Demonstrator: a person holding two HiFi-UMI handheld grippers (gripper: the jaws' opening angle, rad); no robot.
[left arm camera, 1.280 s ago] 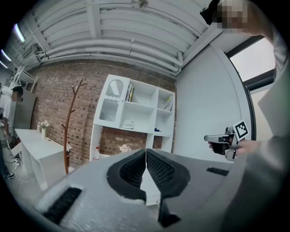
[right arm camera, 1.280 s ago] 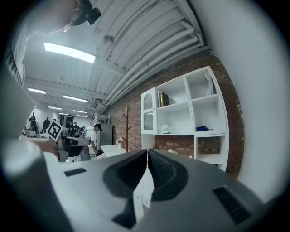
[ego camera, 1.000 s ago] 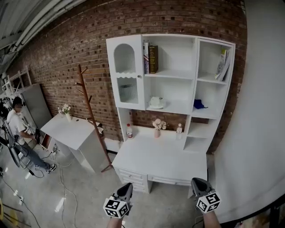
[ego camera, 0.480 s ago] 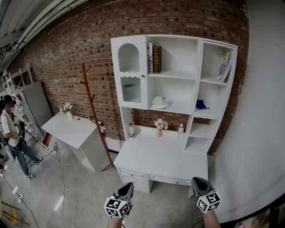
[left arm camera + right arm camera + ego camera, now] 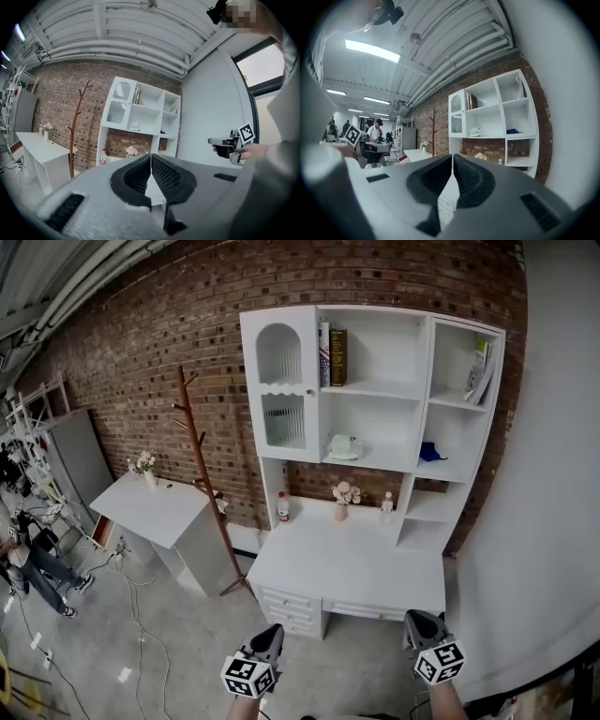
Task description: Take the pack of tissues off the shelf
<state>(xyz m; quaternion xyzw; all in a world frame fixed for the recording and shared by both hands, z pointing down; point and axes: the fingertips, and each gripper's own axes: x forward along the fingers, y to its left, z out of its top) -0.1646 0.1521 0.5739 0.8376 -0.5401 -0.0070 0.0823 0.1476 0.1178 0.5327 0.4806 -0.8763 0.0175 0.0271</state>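
Observation:
The pack of tissues [image 5: 344, 447] is a pale bundle on the middle shelf of the white shelf unit [image 5: 412, 418], which stands against the brick wall. It shows small in the left gripper view as the tissues [image 5: 135, 126] and in the right gripper view as the tissues [image 5: 475, 132]. My left gripper [image 5: 271, 631] and right gripper [image 5: 419, 620] hang low at the frame's bottom, well short of the desk and far from the shelf. Both are shut with nothing between the jaws, as the left gripper [image 5: 150, 161] and right gripper [image 5: 453, 161] show close up.
A white desk [image 5: 356, 563] with drawers sits under the shelves, carrying a bottle [image 5: 283, 508] and a flower vase [image 5: 345, 495]. Books [image 5: 333, 357] and a blue item [image 5: 429, 452] occupy other shelves. A wooden coat rack [image 5: 202, 474], a white side table [image 5: 155, 512] and a person [image 5: 23, 559] are to the left.
The shelf unit has drifted slightly right and up in the head view. The person at the far left has walked further left and down. Both grippers stay shut in place.

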